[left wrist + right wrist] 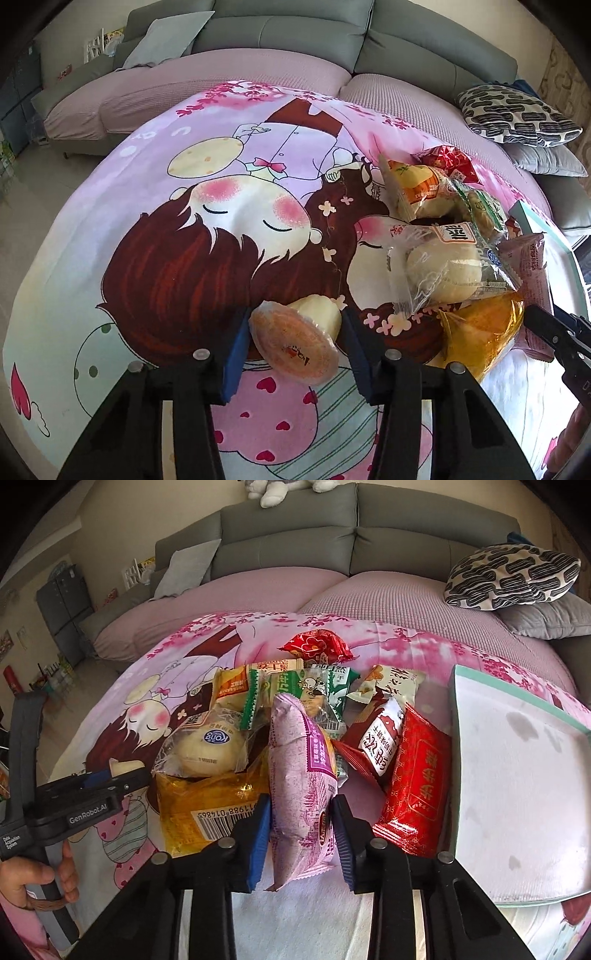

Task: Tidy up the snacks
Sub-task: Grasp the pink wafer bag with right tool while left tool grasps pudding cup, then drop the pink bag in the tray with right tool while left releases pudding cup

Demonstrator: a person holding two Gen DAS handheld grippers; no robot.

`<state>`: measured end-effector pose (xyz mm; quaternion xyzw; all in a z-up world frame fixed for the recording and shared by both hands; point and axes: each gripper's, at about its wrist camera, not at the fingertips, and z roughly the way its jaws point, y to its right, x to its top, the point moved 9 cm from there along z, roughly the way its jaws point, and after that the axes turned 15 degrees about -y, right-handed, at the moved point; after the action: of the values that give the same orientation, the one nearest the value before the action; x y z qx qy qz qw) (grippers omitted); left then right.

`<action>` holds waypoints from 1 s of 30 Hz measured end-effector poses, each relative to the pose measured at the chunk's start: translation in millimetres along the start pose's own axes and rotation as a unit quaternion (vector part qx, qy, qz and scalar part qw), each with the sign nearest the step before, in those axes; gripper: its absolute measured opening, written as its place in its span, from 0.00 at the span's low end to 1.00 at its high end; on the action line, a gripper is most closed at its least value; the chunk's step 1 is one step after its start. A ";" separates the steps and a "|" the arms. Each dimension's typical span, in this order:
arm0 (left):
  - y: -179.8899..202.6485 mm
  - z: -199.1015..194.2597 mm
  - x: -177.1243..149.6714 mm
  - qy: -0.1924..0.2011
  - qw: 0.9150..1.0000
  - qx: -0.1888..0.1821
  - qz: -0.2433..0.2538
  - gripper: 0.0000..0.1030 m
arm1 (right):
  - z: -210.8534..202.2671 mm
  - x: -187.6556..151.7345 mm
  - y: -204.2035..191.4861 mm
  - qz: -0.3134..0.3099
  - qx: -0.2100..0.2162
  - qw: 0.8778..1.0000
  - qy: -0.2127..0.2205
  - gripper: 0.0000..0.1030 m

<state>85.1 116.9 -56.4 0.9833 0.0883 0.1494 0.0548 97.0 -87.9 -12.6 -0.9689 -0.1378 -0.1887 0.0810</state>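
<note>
left gripper (295, 332): pinching a small jelly cup (295, 338) between its blue pads, pressed in on both sides. The cup is tipped over, foil lid facing the camera, probably because it got grabbed by the sides where it was lying.

right gripper (300, 818): clamped on a pink snack packet (301, 775), standing on edge between the pads. The soft wrapper looks squeezed in a bit, so I'd say the grip is firm.

snack pile (295, 709): just ahead of the right gripper and off to the right of the left one. Buns, a yellow pack, red packets, all heaped and overlapping on the cartoon blanket (184, 221). Both picks come from the near edge of the heap, which makes sense since nothing sits on top of them there.

tray (517, 775): white with a teal rim, just right of the right gripper, empty as far as I can see. My guess is that's where the snacks go.

other gripper: each camera catches the other tool at its edge, so the two hands are working close together.
</note>
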 end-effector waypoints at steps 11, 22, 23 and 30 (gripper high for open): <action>3.7 -26.6 3.6 0.021 1.000 -0.006 -0.016 0.48 | -29.4 6.6 3.7 -0.003 0.018 0.999 0.029 0.30; 93.8 -71.0 42.7 0.050 0.998 -0.036 0.034 0.48 | -68.9 19.1 76.1 0.076 0.012 0.995 0.067 0.30; 108.1 -72.8 46.2 0.052 0.997 -0.042 0.043 0.48 | -72.7 20.0 88.0 0.087 0.005 0.994 0.071 0.30; 214.3 -70.3 61.9 0.039 0.989 -0.079 0.115 0.48 | -91.0 11.8 189.0 0.186 -0.053 0.977 0.087 0.30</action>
<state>155.6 -75.3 56.7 0.9728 -0.0349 0.1997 0.1117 132.6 -283.5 55.5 -0.9604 0.0625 -0.2613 0.0744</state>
